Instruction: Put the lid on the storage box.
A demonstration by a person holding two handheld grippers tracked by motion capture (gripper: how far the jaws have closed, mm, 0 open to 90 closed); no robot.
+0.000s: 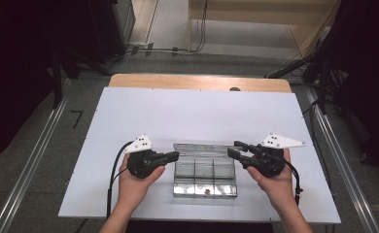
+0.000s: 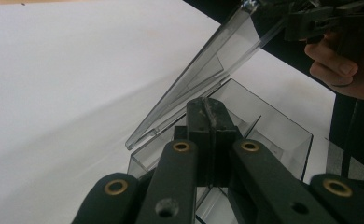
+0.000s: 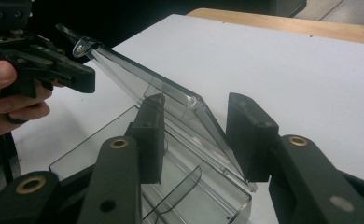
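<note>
A clear plastic compartment box lies on the white tabletop near its front edge. Its lid is hinged at the back and stands half raised, leaning over the box. My left gripper is at the box's left end. In the left gripper view its jaws are pressed together on the near end of the lid. My right gripper is at the right end. Its jaws stand apart on either side of the lid's corner, without pressing on it. Across the box is the left gripper.
Thin dividers split the box into compartments, and a small brass-coloured piece lies in the front middle one. A wooden strip shows at the table's far edge. Beyond it are floor, cables and dark stands.
</note>
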